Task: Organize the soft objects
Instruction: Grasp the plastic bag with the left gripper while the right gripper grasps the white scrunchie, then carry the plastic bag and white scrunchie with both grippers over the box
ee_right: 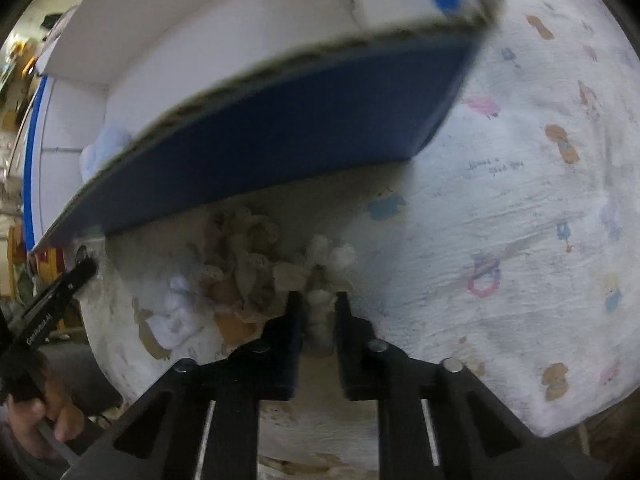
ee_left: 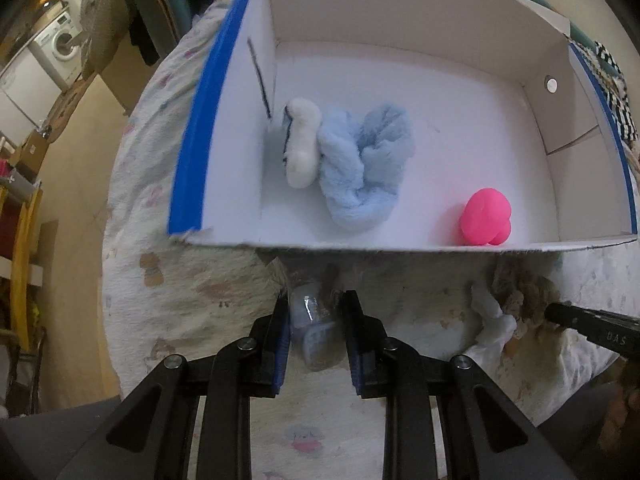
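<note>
A white box with blue edges (ee_left: 192, 160) stands open on the printed bedsheet. Inside lie a white plush (ee_left: 301, 144), a light blue fluffy cloth (ee_left: 362, 168) and a pink soft toy (ee_left: 486, 216). My left gripper (ee_left: 315, 320) is shut on a small blue-grey plastic-wrapped soft item (ee_left: 314, 332) just before the box's near wall. My right gripper (ee_right: 318, 308) is shut on the white fluffy part (ee_right: 320, 308) of a brown and white plush pile (ee_right: 240, 276) below the box's blue side (ee_right: 280, 128). The pile also shows in the left wrist view (ee_left: 516, 300).
The printed sheet (ee_right: 520, 200) spreads to the right of the box. A washing machine (ee_left: 60, 40) and shelves stand far left off the bed. A striped cloth (ee_left: 616, 92) lies beyond the box's right wall.
</note>
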{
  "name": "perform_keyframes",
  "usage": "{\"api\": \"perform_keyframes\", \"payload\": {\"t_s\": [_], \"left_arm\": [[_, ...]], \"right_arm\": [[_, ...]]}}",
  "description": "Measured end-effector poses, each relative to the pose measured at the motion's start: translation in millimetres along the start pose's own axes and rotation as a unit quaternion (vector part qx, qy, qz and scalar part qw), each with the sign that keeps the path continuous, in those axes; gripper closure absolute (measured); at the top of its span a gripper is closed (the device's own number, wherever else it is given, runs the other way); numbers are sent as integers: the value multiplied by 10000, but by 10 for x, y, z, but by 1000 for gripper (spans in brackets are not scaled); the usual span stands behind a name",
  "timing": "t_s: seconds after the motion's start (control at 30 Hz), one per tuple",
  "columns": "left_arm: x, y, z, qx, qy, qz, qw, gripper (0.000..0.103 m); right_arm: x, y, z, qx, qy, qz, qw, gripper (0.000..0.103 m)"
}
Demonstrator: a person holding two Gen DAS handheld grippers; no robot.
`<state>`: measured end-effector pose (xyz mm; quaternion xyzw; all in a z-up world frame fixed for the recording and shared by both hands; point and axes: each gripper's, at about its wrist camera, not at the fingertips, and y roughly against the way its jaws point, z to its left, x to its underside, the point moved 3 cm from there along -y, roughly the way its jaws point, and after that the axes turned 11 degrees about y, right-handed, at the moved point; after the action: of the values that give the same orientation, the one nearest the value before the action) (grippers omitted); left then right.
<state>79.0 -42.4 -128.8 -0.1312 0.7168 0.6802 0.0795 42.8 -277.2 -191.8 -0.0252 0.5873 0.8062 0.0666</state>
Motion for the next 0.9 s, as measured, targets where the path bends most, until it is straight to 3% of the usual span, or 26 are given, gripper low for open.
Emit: {"api": "perform_keyframes", "payload": {"t_s": [0.23,0.47,0.67,0.9], "left_arm": [[-6,47,220,-100,173,12,9998,81],[137,233,357,-237,308,-325,9987,81],[206,415,486,-252,726,-395,9963,81],[247,827,632,-223,1006,-1061,9890,81]], "right_arm": [[64,155,76,35,7,-346,9994,87],[66,386,393,-416,462,-672,9958,87],[143,584,717,-660,775,-1075,9890,87],[142,1017,1013,-894,1155,-1966,9695,87]]}}
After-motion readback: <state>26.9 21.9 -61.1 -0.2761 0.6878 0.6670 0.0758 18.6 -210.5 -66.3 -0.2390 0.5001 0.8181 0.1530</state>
